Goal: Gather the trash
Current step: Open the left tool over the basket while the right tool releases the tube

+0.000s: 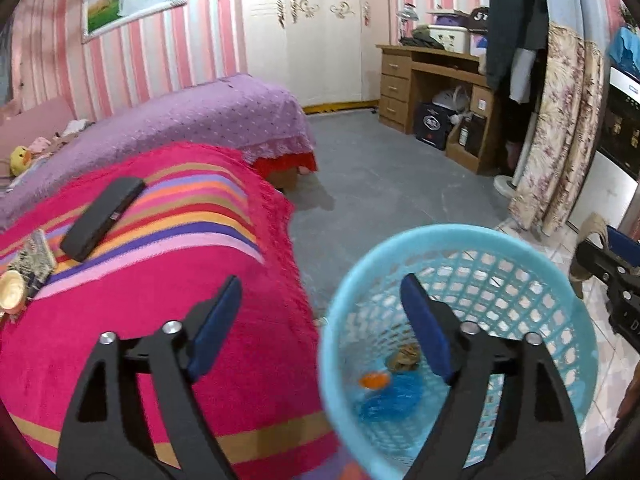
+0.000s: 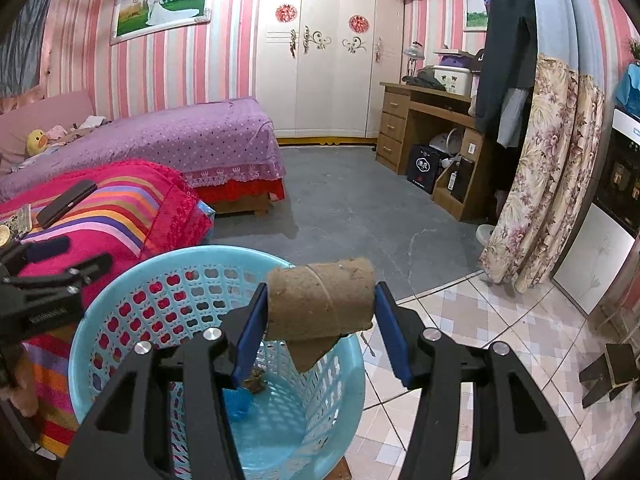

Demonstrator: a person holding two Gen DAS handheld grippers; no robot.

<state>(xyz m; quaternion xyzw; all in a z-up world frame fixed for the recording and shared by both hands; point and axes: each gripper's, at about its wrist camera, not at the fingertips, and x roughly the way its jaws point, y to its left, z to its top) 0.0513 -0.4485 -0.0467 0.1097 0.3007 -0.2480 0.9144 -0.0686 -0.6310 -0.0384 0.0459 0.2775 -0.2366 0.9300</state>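
**Cardboard tube held over the blue basket**

The right gripper pinches a brown cardboard tube by its two ends, one blue pad against each. The tube's long axis lies level, running crosswise from pad to pad; a torn flap hangs from its underside. It sits just above the near rim of the light-blue mesh basket, which stands on the floor beside a pink striped blanket.

The left gripper is spread wide with nothing between its pads — one finger over the blanket, the other over the basket. On the basket floor lie an orange scrap, blue crumpled plastic and a brownish lump.

A black flat case rests on the blanket; its small label is too blurred to read.
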